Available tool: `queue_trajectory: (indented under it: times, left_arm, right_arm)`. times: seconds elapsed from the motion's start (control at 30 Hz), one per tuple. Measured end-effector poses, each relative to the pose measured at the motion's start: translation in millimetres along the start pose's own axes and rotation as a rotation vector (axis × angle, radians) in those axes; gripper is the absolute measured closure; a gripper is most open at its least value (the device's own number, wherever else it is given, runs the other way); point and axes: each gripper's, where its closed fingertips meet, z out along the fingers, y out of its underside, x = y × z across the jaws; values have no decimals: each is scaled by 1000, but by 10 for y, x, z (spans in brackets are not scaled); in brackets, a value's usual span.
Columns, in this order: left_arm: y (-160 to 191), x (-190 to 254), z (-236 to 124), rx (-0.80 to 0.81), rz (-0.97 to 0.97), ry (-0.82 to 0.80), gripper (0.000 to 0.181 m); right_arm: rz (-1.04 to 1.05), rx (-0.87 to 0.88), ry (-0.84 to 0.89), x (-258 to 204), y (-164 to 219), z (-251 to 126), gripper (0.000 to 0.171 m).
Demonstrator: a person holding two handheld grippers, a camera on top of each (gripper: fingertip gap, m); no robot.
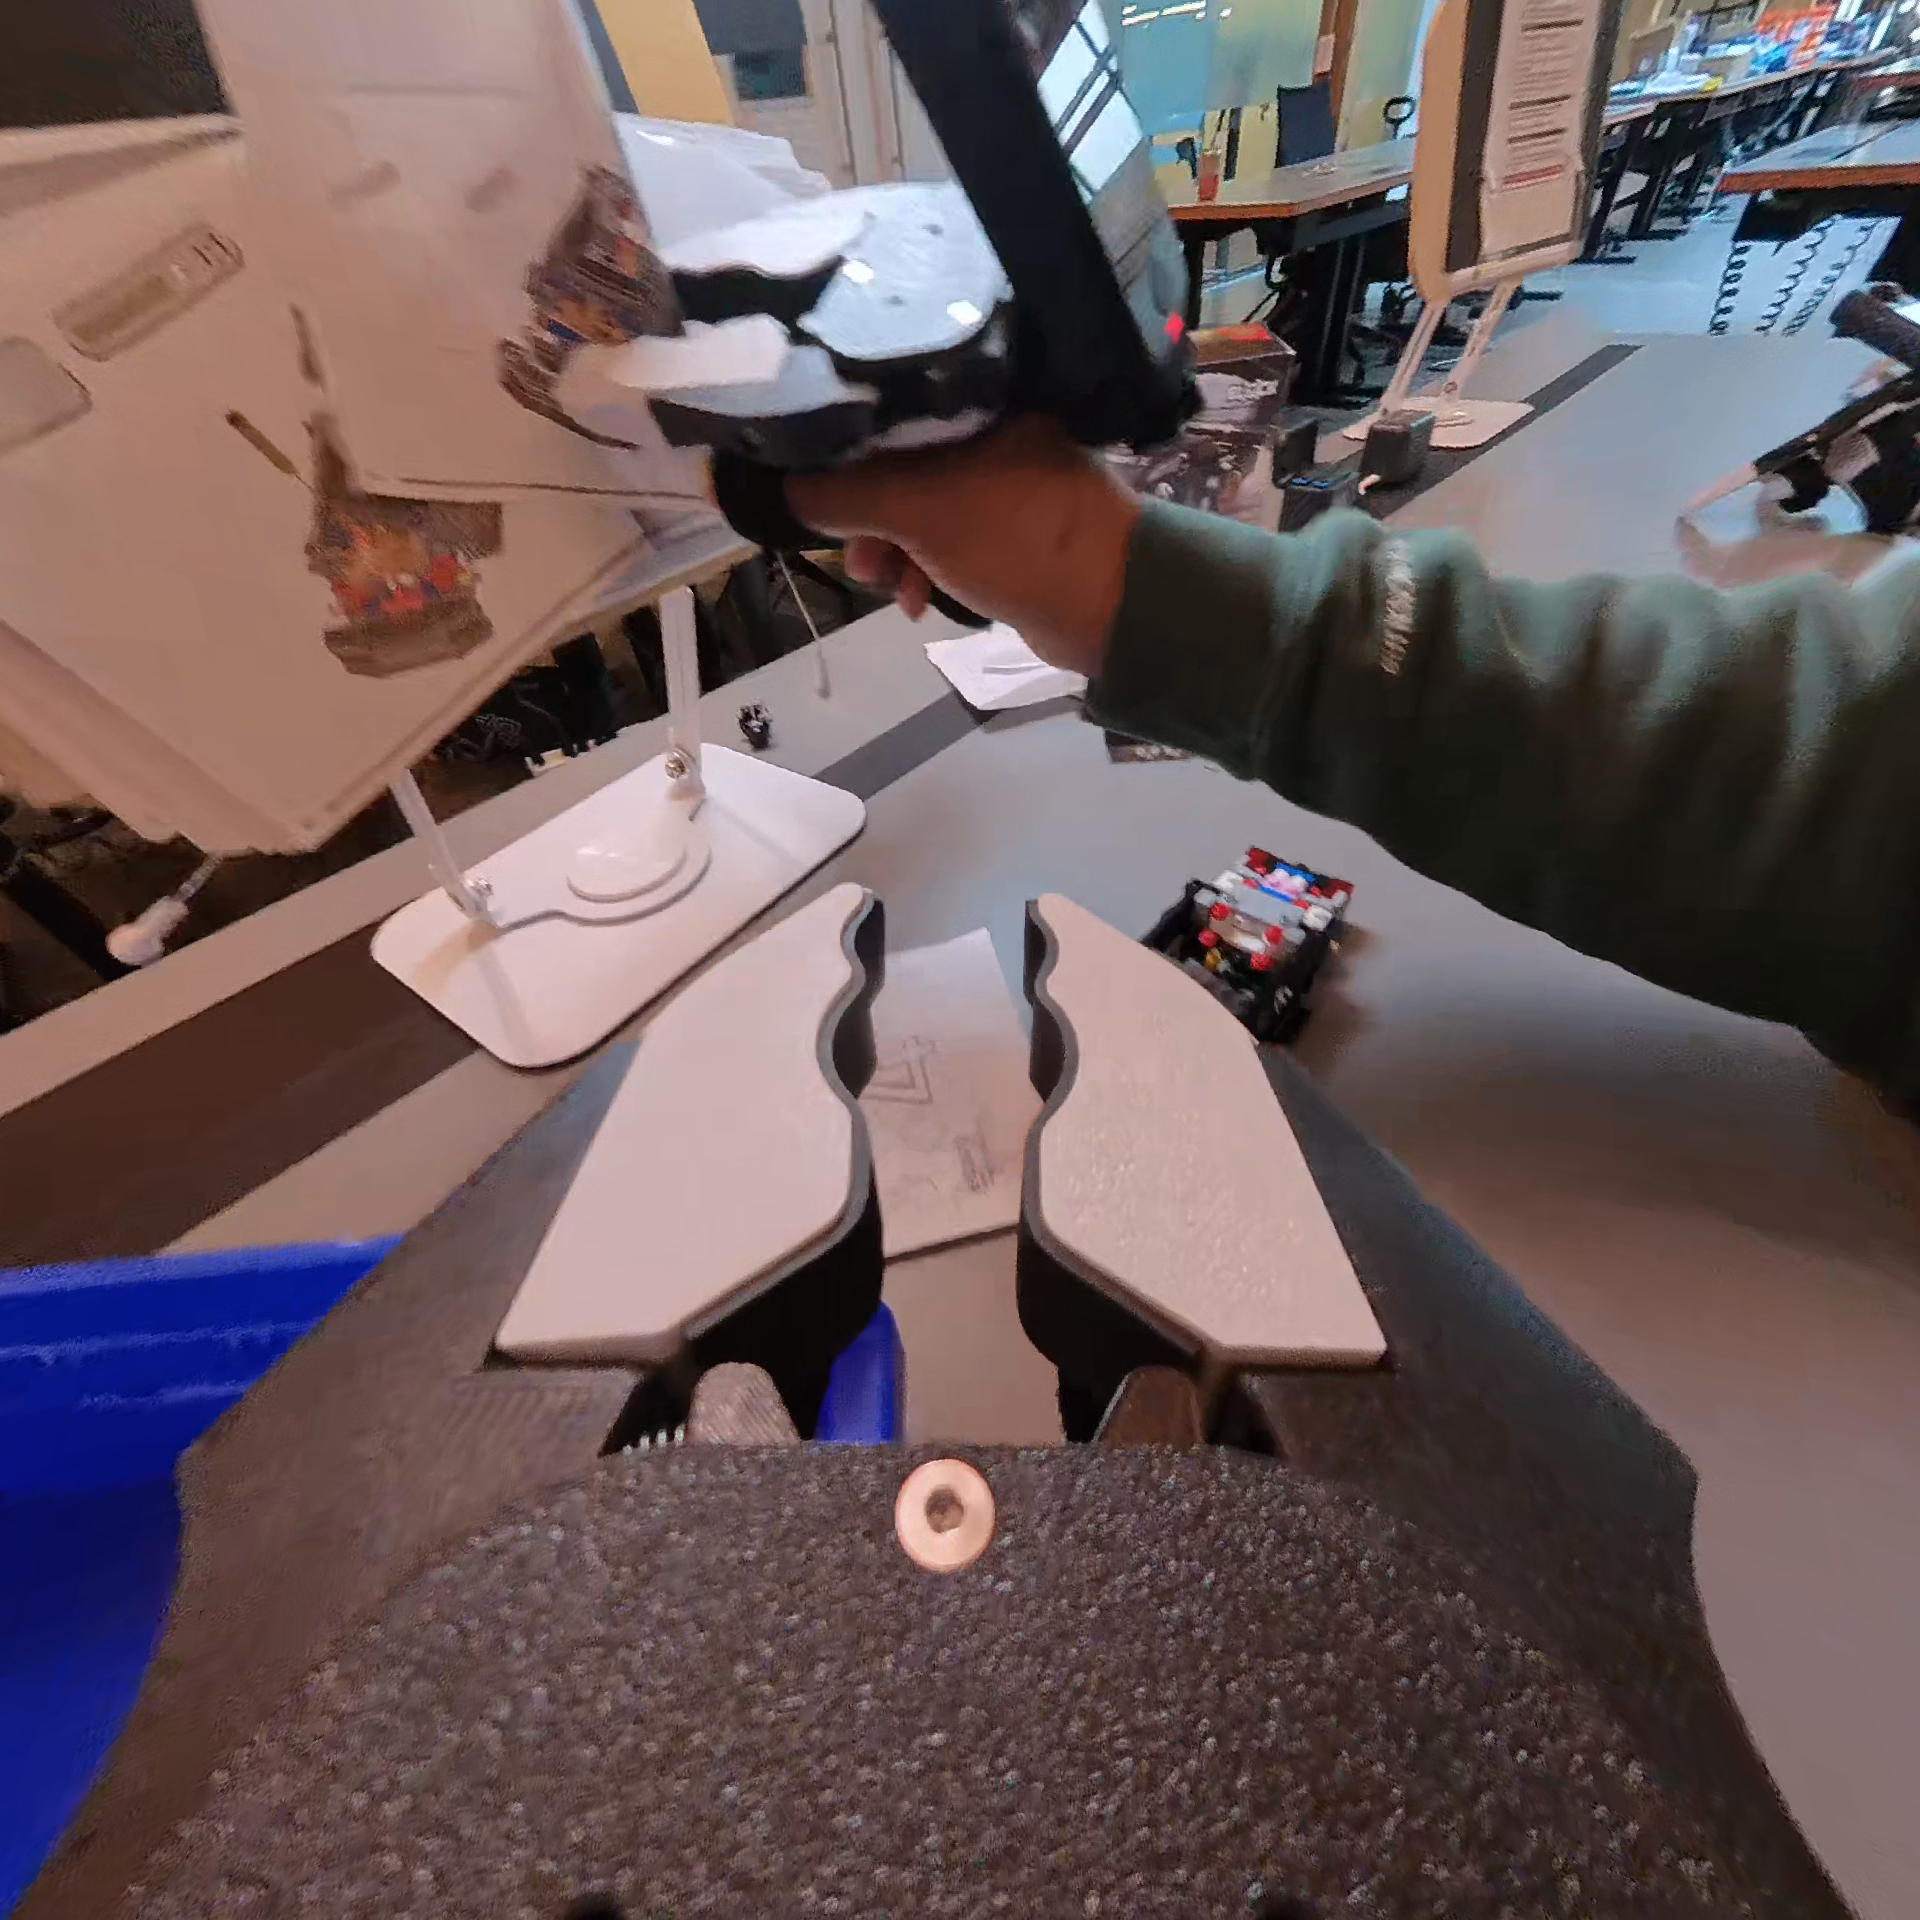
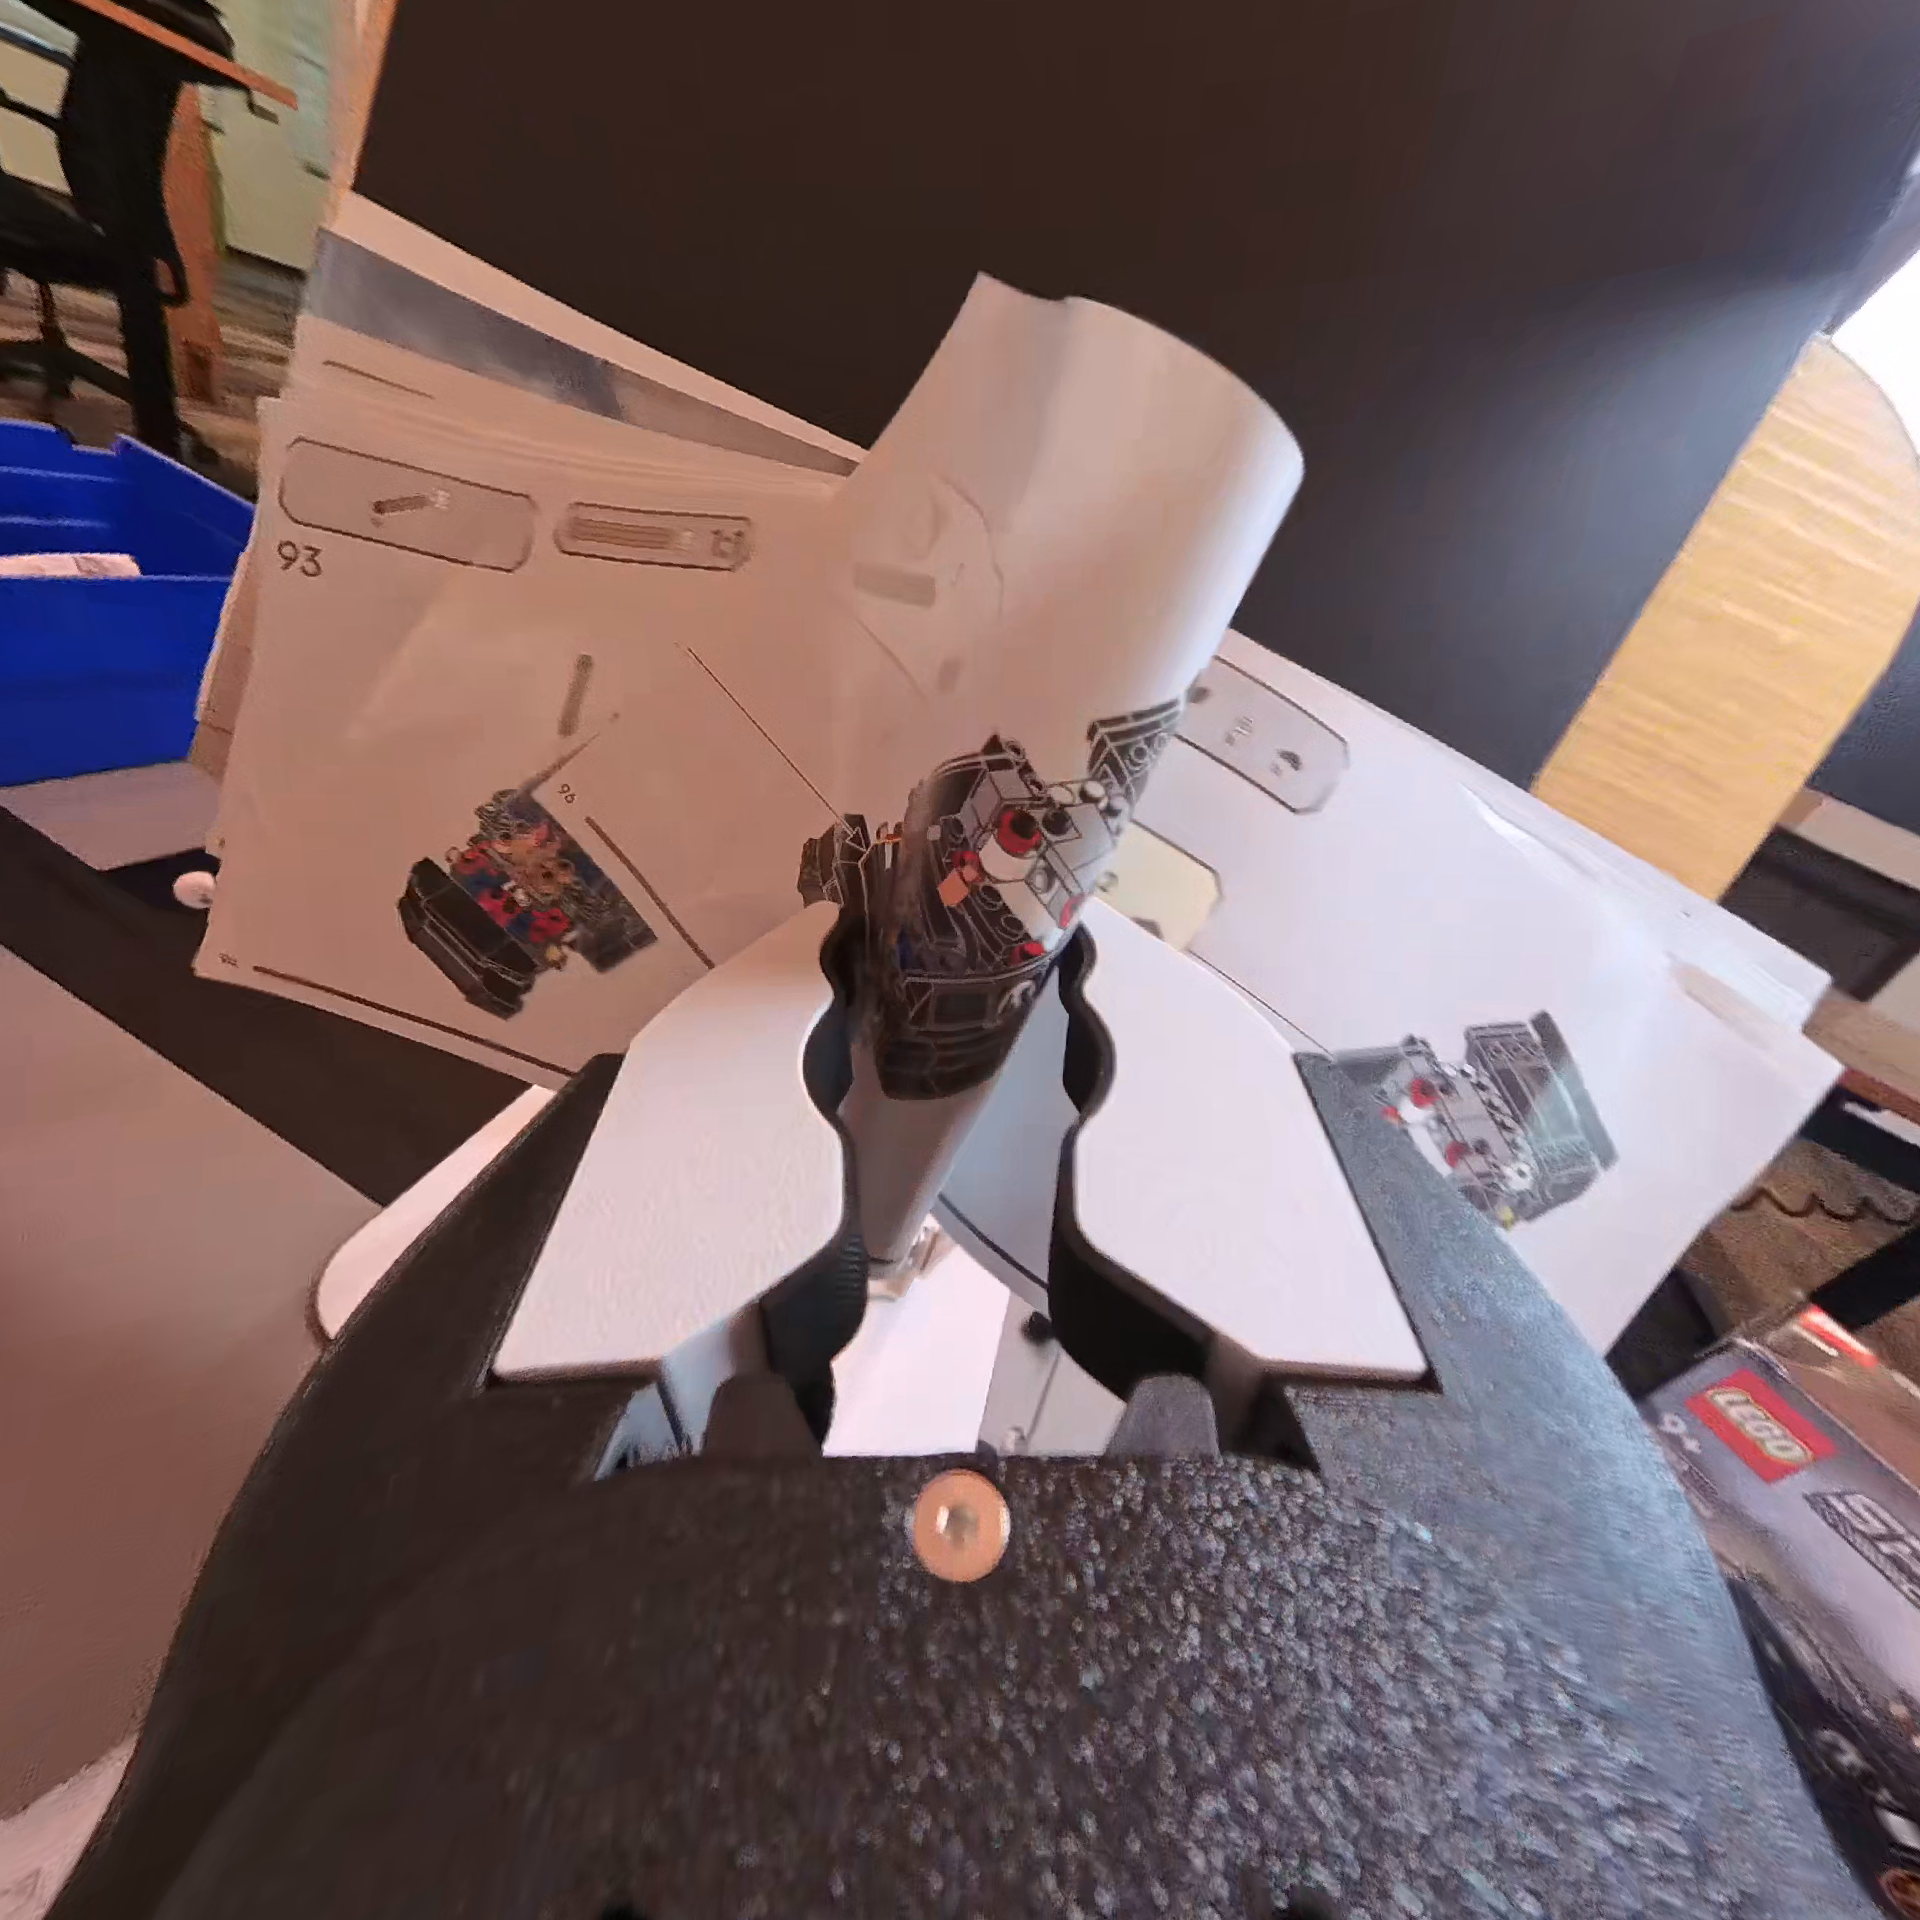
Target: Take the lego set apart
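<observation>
The instruction booklet (image 1: 312,436) is smeared by motion in the left wrist view, so its drawings cannot be made out. The blue bin (image 1: 125,1382) is cut off by the left edge and partly covered by the gripper body. In the right wrist view, the lego box (image 2: 1808,1538) is cropped at the right edge.

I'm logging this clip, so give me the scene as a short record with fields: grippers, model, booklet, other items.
left gripper: open, holding nothing, above the grey table
right gripper: shut on a curled page of the instruction booklet
booklet: propped on a white stand
lego model: black car, on the table, untouched
sheet of paper: flat on the table, under the left gripper
blue bin: at the left gripper's left side
lego box: at the right
</observation>
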Motion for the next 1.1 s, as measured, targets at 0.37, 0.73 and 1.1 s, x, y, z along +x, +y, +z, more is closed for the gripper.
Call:
queue_trajectory:
  times: [0.37,0.73,1.1]
  left_arm:
    - [-533,-996,1304,-169,-181,-21,141]
    - [-792,-489,2417,-208,162,-18,139]
    - [-727,-500,2637,-226,112,-2,145]
  right_arm:
    - [130,-15,-19,513,195,-160,138]
    - [333,-66,136,1404,619,-425,138]
    - [93,268,-228,773,-318,-885,171]
